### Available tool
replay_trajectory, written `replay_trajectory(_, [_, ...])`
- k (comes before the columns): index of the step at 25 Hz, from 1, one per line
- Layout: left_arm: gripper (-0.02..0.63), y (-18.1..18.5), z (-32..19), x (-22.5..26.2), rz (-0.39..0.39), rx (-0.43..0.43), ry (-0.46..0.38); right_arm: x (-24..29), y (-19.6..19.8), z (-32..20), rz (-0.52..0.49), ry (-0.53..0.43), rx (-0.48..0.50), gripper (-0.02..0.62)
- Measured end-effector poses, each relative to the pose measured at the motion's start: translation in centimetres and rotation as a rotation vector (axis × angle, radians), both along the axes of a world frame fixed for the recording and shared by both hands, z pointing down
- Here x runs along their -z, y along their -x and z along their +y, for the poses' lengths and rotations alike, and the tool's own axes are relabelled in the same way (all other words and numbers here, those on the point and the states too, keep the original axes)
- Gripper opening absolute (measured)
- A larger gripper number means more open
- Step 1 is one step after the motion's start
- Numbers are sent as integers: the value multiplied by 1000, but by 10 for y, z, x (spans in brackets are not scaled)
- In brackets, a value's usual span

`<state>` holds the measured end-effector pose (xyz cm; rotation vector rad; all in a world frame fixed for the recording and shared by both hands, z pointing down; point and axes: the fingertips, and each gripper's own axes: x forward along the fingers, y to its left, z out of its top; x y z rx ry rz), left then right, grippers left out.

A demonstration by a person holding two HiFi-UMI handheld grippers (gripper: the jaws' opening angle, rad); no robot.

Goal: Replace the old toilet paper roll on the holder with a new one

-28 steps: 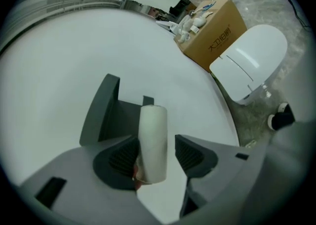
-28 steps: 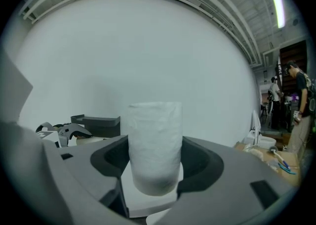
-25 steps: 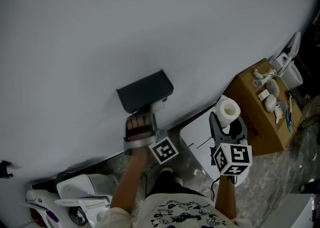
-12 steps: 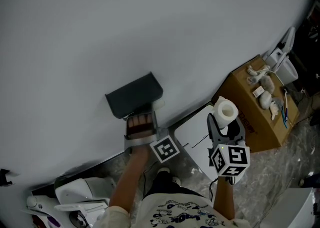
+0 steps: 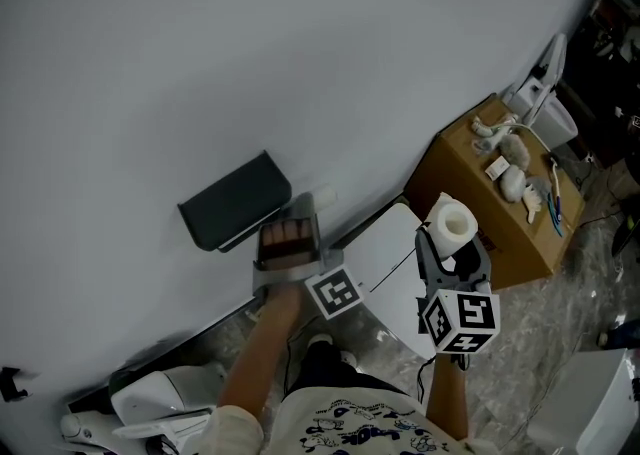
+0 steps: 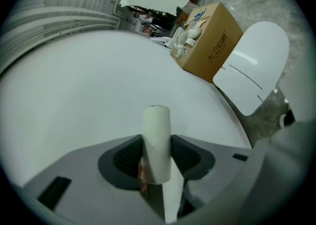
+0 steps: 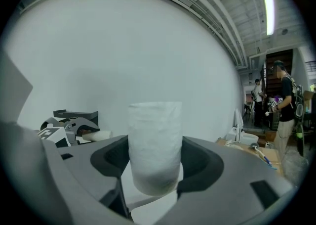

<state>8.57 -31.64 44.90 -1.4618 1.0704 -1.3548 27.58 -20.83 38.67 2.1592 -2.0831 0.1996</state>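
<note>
Cardboard tube (image 6: 157, 135), the bare old one, is sitting clenched in your left hand-held gripper (image 5: 288, 235). Both jaws are pressing on its sides and the tube is poking out past the tips. You're holding it in the air just to the right of the dark holder (image 5: 235, 201) on the white wall (image 5: 300, 63), and from the head view it's looking clear of the holder, not touching.

Your right hand-held gripper (image 7: 156, 157) is grasping the new toilet paper roll (image 5: 452, 225), which is standing upright between the jaws and filling the gap. In the head view it's hanging over the edge of a white oval lid (image 5: 385, 261) lower down. A brown cardboard box (image 5: 470, 193) with some small odds and ends on top is sitting against the wall just past the roll. You're keeping the two hand-held grippers well apart.
</note>
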Motion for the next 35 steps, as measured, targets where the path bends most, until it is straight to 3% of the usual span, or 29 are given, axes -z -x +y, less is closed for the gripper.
replay_trajectory(9, [187, -30, 9, 23, 76, -80, -64, 3, -17, 17, 5, -1, -45, 305])
replay_trajectory(15, [189, -45, 33, 52, 259, -153, -73, 8, -17, 25, 9, -12, -41, 305])
replay_trajectory(23, [189, -10, 64, 96, 747, -157, -5, 12, 7, 25, -3, -32, 17, 305])
replay_trajectory(30, [189, 34, 87, 125, 1058, -178, -6, 12, 37, 20, -24, -41, 87, 305])
replay_trajectory(35, [189, 64, 101, 142, 1432, -216, 67, 14, 54, 17, -36, -53, 131, 305])
